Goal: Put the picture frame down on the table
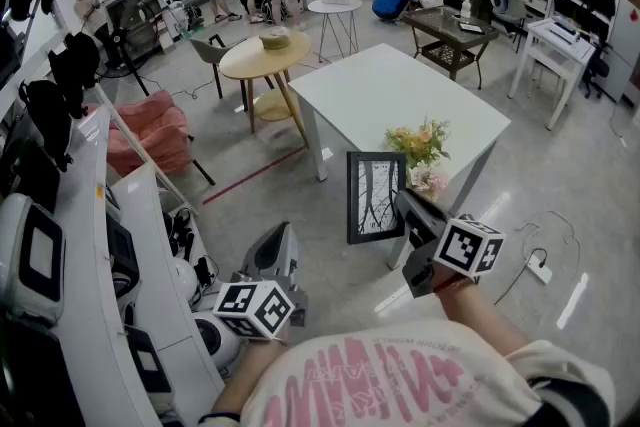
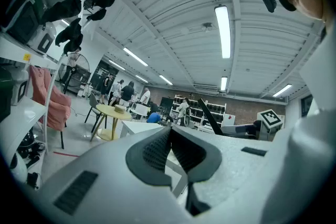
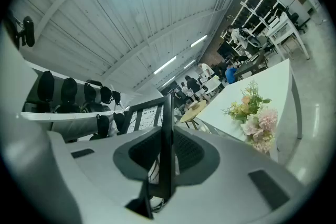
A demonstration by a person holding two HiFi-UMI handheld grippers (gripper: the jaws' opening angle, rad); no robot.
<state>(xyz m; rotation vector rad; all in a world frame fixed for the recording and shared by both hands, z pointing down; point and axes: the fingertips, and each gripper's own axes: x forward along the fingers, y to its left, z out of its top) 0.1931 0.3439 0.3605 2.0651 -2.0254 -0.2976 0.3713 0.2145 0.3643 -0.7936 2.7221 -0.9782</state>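
White shirt (image 1: 500, 370), pink lettering (image 1: 350, 380); left gripper (image 1: 283, 231), right gripper (image 1: 403, 201) grey.

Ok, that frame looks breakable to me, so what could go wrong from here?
The right gripper pinches the picture frame by one thin edge, over the floor and short of the white table; a slip would likely drop it. The flowers stand at the table's near corner, so the frame may knock them going in. The left gripper is shut and empty, giving no support.
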